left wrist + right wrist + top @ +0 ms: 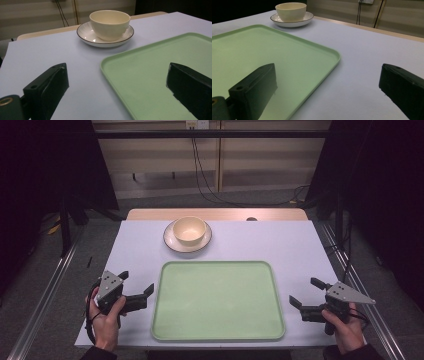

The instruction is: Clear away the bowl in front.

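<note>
Flanking the bare green tray (218, 301), left claw (136, 283) and right claw (307, 291) both agape, bowl (189, 228) on plate (172, 241) beyond.

Black tongs (136, 283) with grey triangular plates; dark sleeves (98, 353)

The tray (218, 301) lies flat on the counter (295, 245), between the two hand-held grippers. The left hand-held gripper (136, 287) sits just off the tray's left edge, jaws spread apart, nothing between them. The right hand-held gripper (307, 292) sits just off the tray's right edge, jaws likewise apart. Beyond both, behind the tray's far edge and apart from it, a plate (172, 240) rests on the counter with a bowl (189, 229) standing upright on it. The bowl lies ahead and right of the left hand-held gripper, ahead and left of the right one.
</note>
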Available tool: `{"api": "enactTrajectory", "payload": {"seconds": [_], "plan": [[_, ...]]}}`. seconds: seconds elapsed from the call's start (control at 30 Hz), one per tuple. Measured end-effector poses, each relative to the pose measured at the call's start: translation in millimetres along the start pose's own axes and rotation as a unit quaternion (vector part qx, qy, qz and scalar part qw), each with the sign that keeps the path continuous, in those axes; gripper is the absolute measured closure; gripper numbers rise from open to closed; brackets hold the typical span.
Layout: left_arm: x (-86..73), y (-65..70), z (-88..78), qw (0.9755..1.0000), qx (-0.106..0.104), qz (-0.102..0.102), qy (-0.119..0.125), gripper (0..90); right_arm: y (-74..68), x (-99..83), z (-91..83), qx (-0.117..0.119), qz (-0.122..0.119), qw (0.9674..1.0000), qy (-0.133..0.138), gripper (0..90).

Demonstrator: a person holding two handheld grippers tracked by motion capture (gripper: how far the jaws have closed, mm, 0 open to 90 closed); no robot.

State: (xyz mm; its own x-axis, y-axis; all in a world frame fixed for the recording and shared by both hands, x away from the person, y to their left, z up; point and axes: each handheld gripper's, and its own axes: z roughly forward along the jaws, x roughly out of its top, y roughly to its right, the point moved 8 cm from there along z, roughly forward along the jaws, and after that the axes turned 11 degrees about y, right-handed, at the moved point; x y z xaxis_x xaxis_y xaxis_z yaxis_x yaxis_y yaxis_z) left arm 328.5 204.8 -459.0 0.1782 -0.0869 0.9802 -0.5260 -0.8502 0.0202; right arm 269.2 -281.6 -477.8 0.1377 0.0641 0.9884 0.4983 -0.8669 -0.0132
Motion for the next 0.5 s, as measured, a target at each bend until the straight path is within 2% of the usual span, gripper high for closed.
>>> {"api": "enactTrajectory", "payload": {"seconds": [0.1, 0.2, 0.33, 0.43, 0.5], "plan": [[5.1, -0.8, 5.1, 1.0000, -0.007, 0.002, 0.004, 3.9, -0.2, 0.1, 0.1, 0.001, 0.002, 1.0000, 0.001, 1.0], [8.6, -2.4, 7.4, 1.0000, -0.004, 0.006, 0.004, 3.9, 0.1, 0.1, -0.2, -0.002, 0.002, 1.0000, 0.001, 1.1], [13.9, -0.7, 13.2, 0.9999, -0.012, -0.004, 0.011, 3.8, 0.1, 0.2, -0.3, 0.000, 0.001, 1.0000, 0.001, 1.1], [16.5, -1.2, 19.0, 0.9998, -0.009, 0.014, 0.009, 4.1, 0.7, 0.4, -0.4, -0.001, -0.002, 1.0000, 0.003, 1.1], [18.5, -0.9, 22.3, 0.9998, -0.011, 0.014, 0.012, 4.0, 0.8, 0.6, -0.9, -0.001, -0.002, 1.0000, 0.003, 1.2]]}}
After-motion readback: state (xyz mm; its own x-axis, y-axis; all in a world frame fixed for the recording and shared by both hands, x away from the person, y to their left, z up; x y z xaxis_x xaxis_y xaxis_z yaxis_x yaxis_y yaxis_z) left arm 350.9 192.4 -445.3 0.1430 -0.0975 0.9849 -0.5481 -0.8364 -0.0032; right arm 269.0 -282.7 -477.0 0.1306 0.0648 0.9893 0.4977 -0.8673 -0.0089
